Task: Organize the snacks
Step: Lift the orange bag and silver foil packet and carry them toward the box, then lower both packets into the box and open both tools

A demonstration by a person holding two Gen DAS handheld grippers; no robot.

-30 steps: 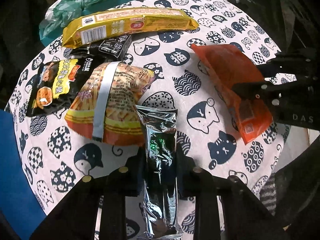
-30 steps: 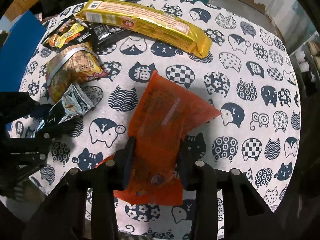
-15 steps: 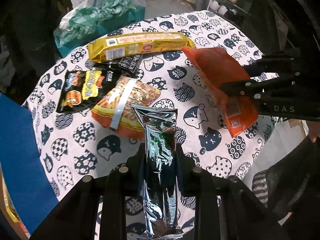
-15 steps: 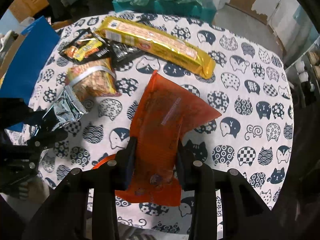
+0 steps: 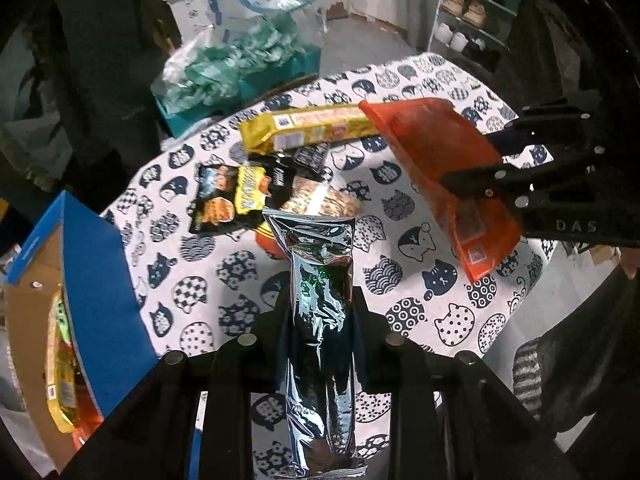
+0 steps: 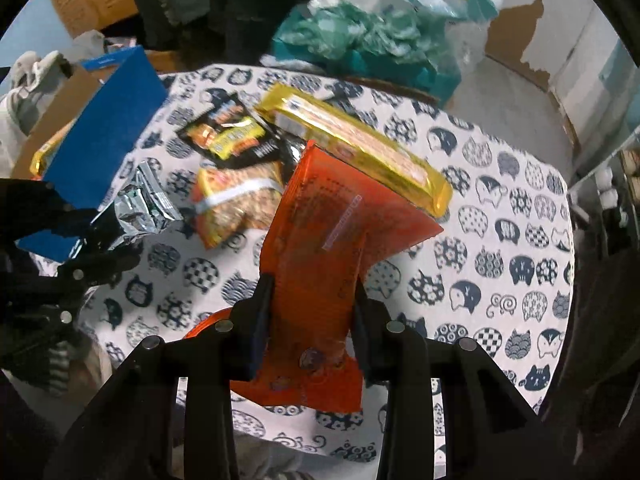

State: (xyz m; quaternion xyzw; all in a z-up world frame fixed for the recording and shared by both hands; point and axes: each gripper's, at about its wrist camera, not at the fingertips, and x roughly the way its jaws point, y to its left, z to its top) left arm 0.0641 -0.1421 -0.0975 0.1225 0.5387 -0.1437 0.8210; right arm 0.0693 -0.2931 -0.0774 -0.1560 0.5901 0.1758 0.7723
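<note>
1. Left claw [image 5: 320, 312] clenched on a silver foil snack packet [image 5: 320, 280], packet held lengthwise between the fingers, clear above the tabletop [image 5: 460, 320].
2. Right claw [image 6: 310, 304] clenched on an orange snack pouch [image 6: 332, 232], pouch raised off the cat-patterned cloth, far corners fanning out past the fingertips.
3. Just beyond the silver packet, lying on the tabletop: an orange-and-yellow crinkled snack bag [image 6: 236, 200] with a pale stripe.
4. Touching that bag on its far side: a black snack pack with yellow lettering [image 5: 232, 196], and a small black packet [image 5: 310, 156] partly tucked under the next item.
5. Farther still: a long gold biscuit package [image 6: 352, 140], lying flat, one end hidden behind the raised orange pouch in the left view.
6. Off the tabletop's left edge: an open blue cardboard box [image 5: 96, 264], yellow packaging visible inside.
7. Beyond the far edge: a crumpled teal plastic bag [image 6: 360, 36].
</note>
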